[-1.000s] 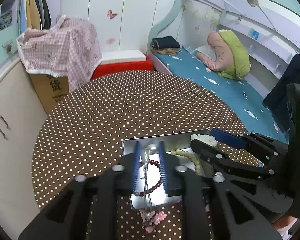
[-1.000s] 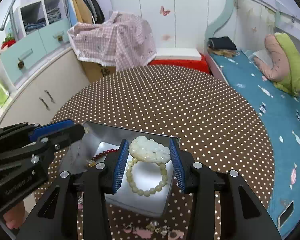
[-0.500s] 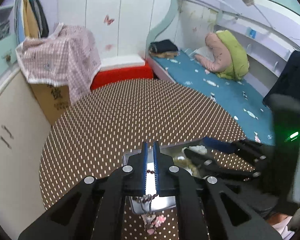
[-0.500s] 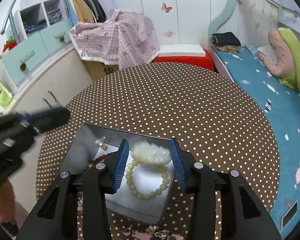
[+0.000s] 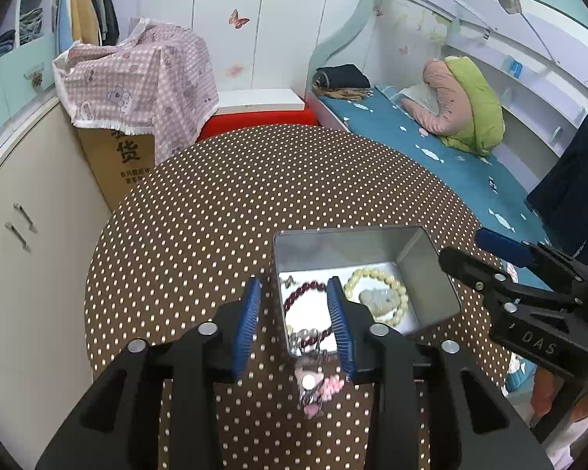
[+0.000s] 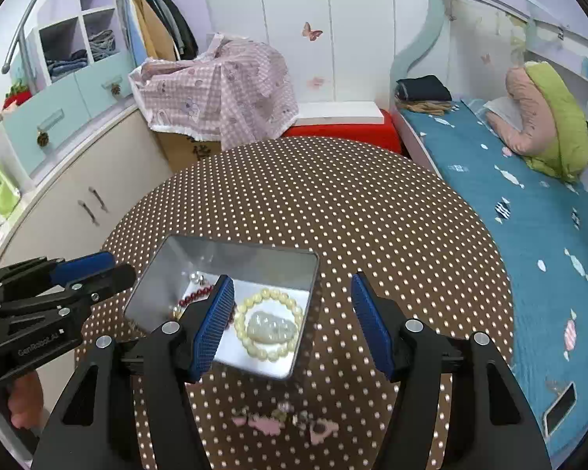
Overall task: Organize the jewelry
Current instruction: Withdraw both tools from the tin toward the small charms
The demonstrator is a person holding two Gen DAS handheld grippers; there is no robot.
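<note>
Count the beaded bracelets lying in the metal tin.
2. The pale yellow bracelet with a jade pendant lies on the tin's right side; the dark red bracelet lies on the left, partly hidden behind the left tongs.

You face a round table in a brown polka-dot cloth (image 5: 254,196). At eleven o'clock a pink checked cover (image 5: 145,74) drapes a cardboard box (image 5: 117,160); at two o'clock a green and pink pillow (image 5: 466,105) lies on the blue bed (image 5: 431,156).

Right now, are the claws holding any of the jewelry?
No. The left claw and the right claw are both open and hold nothing; the bracelets lie in the tin.
</note>
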